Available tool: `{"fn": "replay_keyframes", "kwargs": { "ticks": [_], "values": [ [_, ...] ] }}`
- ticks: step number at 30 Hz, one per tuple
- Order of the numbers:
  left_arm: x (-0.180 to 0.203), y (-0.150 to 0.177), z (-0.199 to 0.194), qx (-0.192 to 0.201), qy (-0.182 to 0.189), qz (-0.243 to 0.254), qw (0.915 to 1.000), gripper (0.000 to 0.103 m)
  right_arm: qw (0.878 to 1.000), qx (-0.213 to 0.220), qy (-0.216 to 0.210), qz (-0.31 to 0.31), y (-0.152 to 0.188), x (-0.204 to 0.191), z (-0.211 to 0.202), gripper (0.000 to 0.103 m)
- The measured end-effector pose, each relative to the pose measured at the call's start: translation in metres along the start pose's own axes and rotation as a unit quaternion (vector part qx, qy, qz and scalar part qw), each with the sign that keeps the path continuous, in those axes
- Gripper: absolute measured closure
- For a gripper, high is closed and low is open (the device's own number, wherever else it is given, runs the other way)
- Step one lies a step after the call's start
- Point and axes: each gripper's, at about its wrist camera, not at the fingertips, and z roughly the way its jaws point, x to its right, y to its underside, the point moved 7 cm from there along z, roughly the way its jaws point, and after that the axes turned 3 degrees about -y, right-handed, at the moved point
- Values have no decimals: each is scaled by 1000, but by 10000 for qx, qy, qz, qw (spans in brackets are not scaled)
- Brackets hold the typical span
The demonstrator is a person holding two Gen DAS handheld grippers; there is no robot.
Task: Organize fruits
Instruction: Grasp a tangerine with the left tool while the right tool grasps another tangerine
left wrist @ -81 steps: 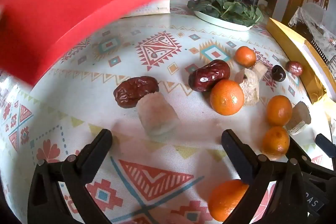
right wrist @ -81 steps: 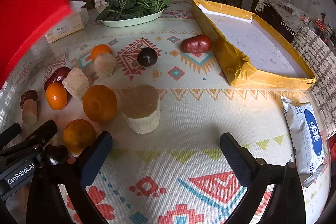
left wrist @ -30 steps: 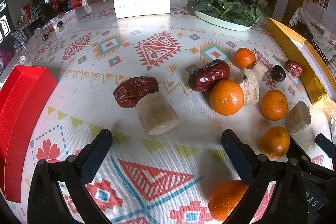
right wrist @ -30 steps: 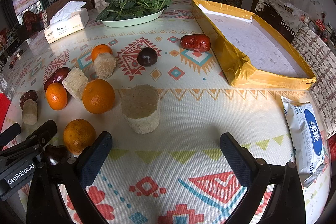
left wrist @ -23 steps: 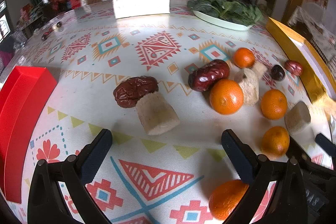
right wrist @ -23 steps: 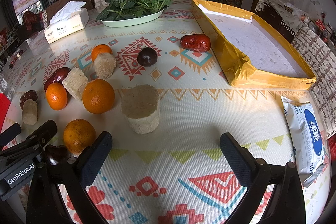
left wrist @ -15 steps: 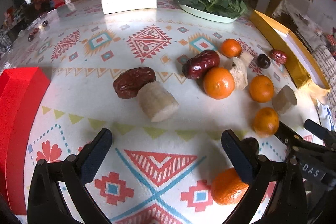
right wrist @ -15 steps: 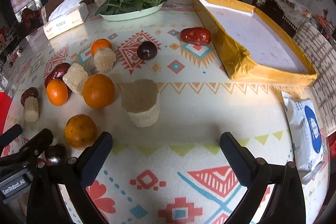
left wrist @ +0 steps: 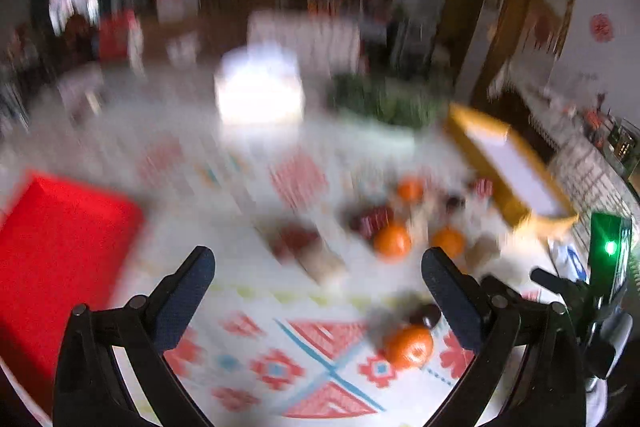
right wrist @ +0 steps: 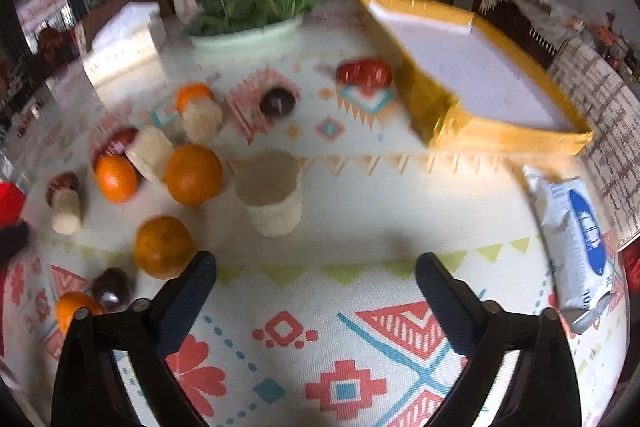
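Observation:
Several oranges, red dates, dark plums and pale cut chunks lie scattered on the patterned tablecloth. In the right wrist view an orange (right wrist: 193,174) sits beside a pale chunk (right wrist: 273,193), with another orange (right wrist: 162,246) near my left finger. A red date (right wrist: 364,71) lies next to the yellow tray (right wrist: 448,115). My right gripper (right wrist: 316,279) is open and empty above the cloth. The left wrist view is blurred: my left gripper (left wrist: 318,275) is open and empty, with an orange (left wrist: 409,346) low right and a red tray (left wrist: 56,251) at left.
A plate of green leaves (right wrist: 248,17) and a tissue box (right wrist: 122,43) stand at the back. A wipes packet (right wrist: 576,239) lies at the right edge. A chair stands behind the table.
Both grippers have risen and pulled back, so the fruits look smaller and farther off. The left view has gone blurred with motion. The red tray now shows more at the left.

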Motion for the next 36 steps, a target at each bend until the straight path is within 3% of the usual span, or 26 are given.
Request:
{"fn": "replay_keyframes", "kwargs": {
  "ticks": [3, 5, 9, 13, 17, 19, 21, 26, 29, 33, 36],
  "values": [
    [-14, -20, -41, 658, -65, 172, 9977, 0, 9963, 756, -350, -209, -4, -15, -40, 11],
    [-26, -23, -53, 811, 65, -11, 9967, 0, 9930, 938, -618, -363, 0, -27, -55, 11],
    [-45, -6, -34, 86, 444, -432, 9980, 0, 9924, 537, -979, -511, 9, -43, -51, 12],
    [-46, 24, -26, -246, 816, -562, 9948, 0, 9936, 420, -1013, -269, 3, -34, -41, 21],
    [-8, 46, -23, -444, 1423, -72, 9888, 1, 9931, 324, -1116, -147, -2, -32, -32, 23],
    [12, 54, -22, -535, 1601, 266, 9853, 12, 9925, 248, -1192, -144, -4, -35, -26, 23],
    [26, 60, -18, -675, 1711, 477, 9818, 20, 9909, 106, -1336, -122, -5, -40, -16, 29],
    [49, 71, -7, -818, 1809, 836, 9765, 20, 9858, -122, -1668, -159, -4, -53, -1, 40],
    [57, 77, 2, -950, 1816, 1017, 9735, 20, 9858, -237, -1651, -191, -2, -56, 9, 42],
    [63, 84, 12, -1143, 1933, 997, 9694, 21, 9842, -276, -1742, -181, 0, -58, 14, 62],
    [71, 86, 19, -1235, 1955, 1085, 9668, 33, 9819, -297, -1866, -113, 0, -58, 14, 67]
  ]
}}
